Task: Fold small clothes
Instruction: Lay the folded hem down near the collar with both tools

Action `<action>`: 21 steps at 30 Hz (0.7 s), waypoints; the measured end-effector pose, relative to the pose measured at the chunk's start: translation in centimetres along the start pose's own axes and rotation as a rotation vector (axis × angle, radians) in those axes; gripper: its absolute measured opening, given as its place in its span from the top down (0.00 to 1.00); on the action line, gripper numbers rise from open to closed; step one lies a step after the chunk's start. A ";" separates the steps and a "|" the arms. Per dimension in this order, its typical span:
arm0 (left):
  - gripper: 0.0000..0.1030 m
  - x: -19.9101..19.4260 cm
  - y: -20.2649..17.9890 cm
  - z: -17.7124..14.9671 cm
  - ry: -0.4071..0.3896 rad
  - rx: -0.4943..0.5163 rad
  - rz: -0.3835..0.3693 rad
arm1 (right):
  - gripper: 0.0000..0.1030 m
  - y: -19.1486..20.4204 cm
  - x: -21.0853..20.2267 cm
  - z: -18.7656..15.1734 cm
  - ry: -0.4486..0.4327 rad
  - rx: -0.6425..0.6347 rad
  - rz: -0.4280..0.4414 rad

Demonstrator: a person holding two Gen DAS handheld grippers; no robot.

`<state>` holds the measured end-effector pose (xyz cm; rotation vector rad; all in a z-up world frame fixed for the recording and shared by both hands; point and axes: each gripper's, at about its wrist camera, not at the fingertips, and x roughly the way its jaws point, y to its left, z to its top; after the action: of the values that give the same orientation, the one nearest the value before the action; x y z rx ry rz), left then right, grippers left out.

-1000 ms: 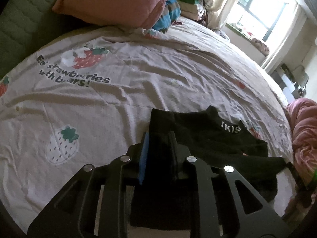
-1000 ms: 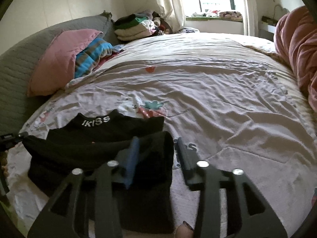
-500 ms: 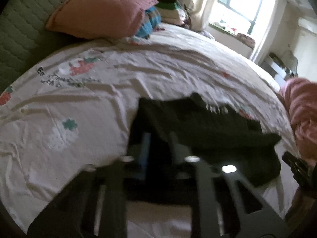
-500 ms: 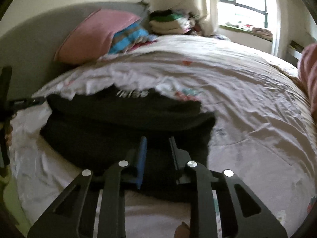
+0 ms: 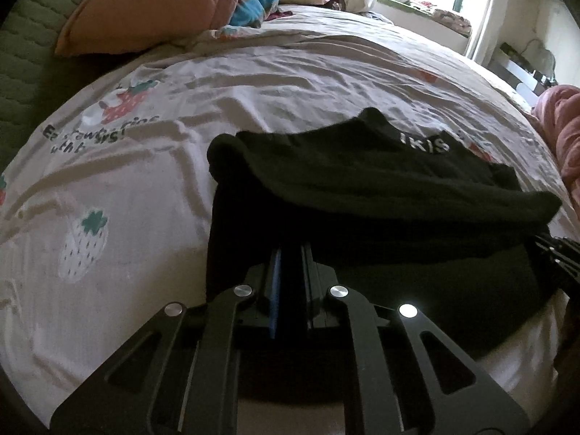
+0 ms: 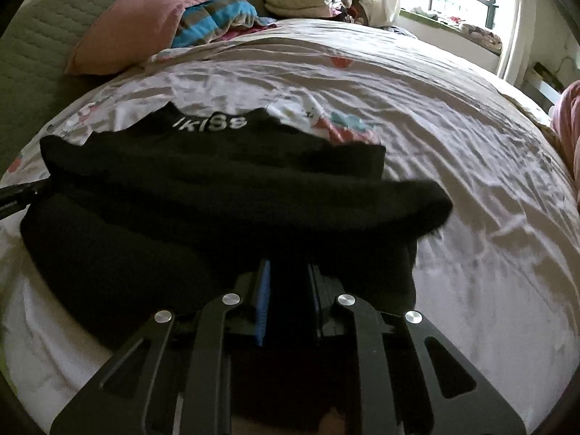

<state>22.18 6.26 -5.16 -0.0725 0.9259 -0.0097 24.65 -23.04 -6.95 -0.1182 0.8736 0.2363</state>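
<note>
Both jaws were clamped on the black garment (image 5: 380, 181) at lower centre: left gripper (image 5: 290, 257) and right gripper (image 6: 288, 272). The dark cloth hid how much I held; a thin pinch could slip mid-fold.

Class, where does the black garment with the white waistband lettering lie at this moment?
The black garment lies on the strawberry-print bedsheet near the bed's front edge, below the pink pillow in the right wrist view, its near edge pinched by the left gripper and right gripper.
</note>
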 end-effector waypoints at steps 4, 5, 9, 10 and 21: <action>0.96 1.0 0.2 1.6 0.012 -0.032 -0.011 | 0.83 -0.6 0.9 1.6 -0.012 0.022 -0.011; 0.96 1.1 0.3 2.0 0.008 -0.041 -0.009 | 0.83 -0.9 1.1 2.0 -0.020 0.032 -0.014; 0.96 1.6 1.3 3.6 -0.008 -0.084 -0.002 | 0.83 -2.1 1.7 3.3 -0.048 0.080 -0.022; 0.95 1.6 1.6 4.0 -0.016 -0.096 -0.002 | 0.83 -2.4 1.8 3.5 -0.059 0.098 -0.020; 0.76 0.8 6.0 5.0 -0.079 -0.275 -0.040 | 0.69 -6.3 0.6 3.5 -0.159 0.182 -0.063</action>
<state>26.54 12.54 -3.19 -0.3446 0.8423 0.0836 29.22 -28.39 -5.10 0.0420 0.7276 0.1049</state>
